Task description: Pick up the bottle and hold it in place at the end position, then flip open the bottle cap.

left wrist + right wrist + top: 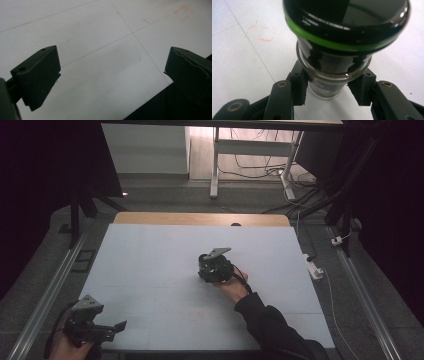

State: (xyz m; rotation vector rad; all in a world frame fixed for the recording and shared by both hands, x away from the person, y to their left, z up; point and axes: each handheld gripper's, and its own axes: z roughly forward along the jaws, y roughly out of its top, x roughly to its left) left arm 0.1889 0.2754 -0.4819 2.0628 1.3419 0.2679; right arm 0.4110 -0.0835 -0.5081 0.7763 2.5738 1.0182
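Nearest, at the white bench's (150, 270) front left corner, the left gripper (107, 330) hovers, fingers (37, 75) spread wide, empty; farther in, near the bench's middle, the right gripper (329, 92) clamps a dark glass jar with a green-ringed black lid (337, 50) by its neck.

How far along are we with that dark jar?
Grasp looks done: the right tongs are shut on the dark jar with its green ring, near mid-table. The left tongs wait open at the near edge. Where the jar goes remains unclear.
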